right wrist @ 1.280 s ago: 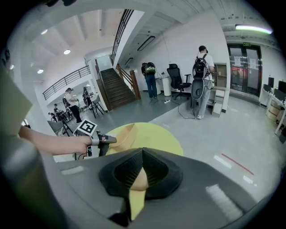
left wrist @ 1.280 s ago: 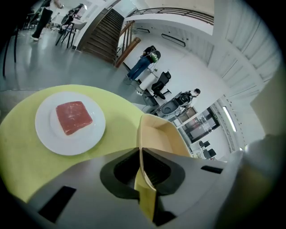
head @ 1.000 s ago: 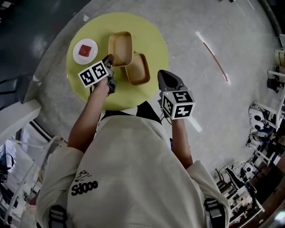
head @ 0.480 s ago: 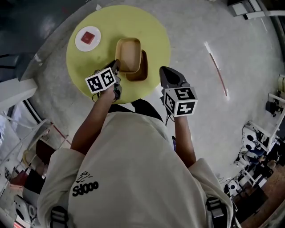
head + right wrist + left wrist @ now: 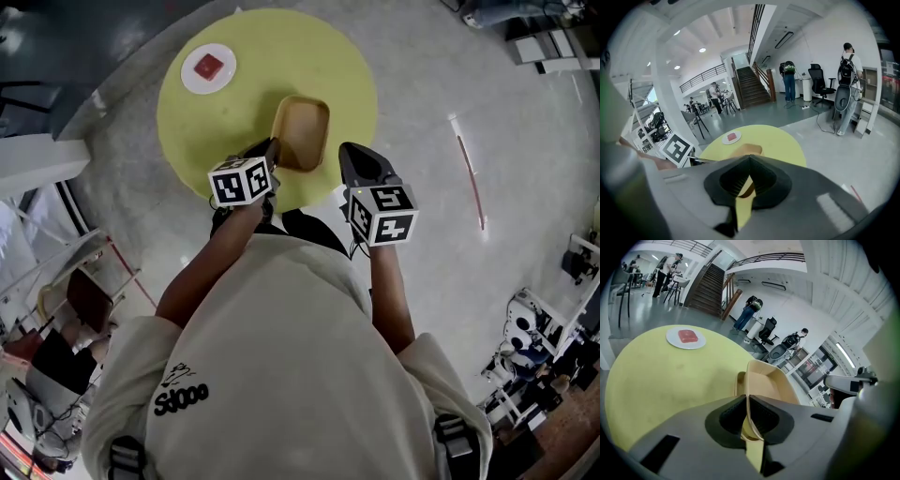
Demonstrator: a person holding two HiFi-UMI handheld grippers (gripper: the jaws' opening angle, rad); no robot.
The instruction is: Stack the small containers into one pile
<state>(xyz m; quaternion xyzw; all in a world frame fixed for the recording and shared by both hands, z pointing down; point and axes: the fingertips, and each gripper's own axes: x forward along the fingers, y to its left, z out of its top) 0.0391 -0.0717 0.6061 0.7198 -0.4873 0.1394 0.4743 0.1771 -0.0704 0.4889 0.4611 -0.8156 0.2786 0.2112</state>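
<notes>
Clamping its jaws on the near wall of a tan container point(image 5: 771, 380), the left gripper point(image 5: 746, 404) holds it at mid-frame in the left gripper view. It sits over a second container point(image 5: 739, 383), whose rim peeps out at the left, on the yellow table point(image 5: 281, 56). Just right of them in the head view, the right gripper point(image 5: 354, 157) hangs over the table's lower right edge with its jaws pressed together on nothing, and a white plate point(image 5: 226, 73) with a red block point(image 5: 208, 66) lies well apart at upper left.
</notes>
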